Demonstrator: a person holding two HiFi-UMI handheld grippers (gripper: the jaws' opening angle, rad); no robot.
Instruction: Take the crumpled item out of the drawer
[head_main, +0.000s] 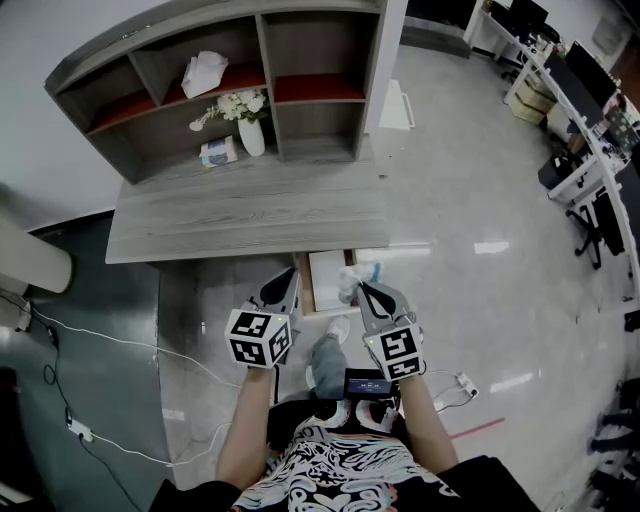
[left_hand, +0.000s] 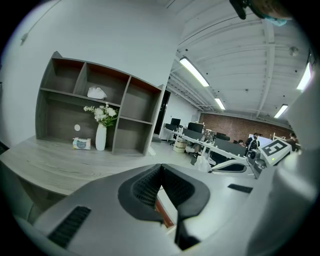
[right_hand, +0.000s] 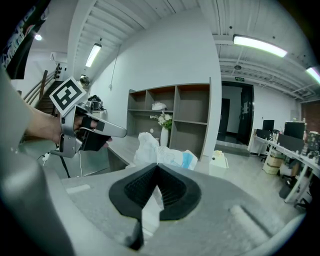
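My right gripper is clamped on the crumpled item, which bunches just past my fingertips over the open drawer, and my left gripper is pinched together on nothing, so I judge it is nearly out and next needs carrying clear.

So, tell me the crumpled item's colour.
The crumpled item is white with a pale-blue patch; see right gripper view.

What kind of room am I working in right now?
Most likely an open-plan office: rows of desks with monitors run along one side, strip lights line the ceiling, and you stand at a grey wooden desk with a shelf unit.
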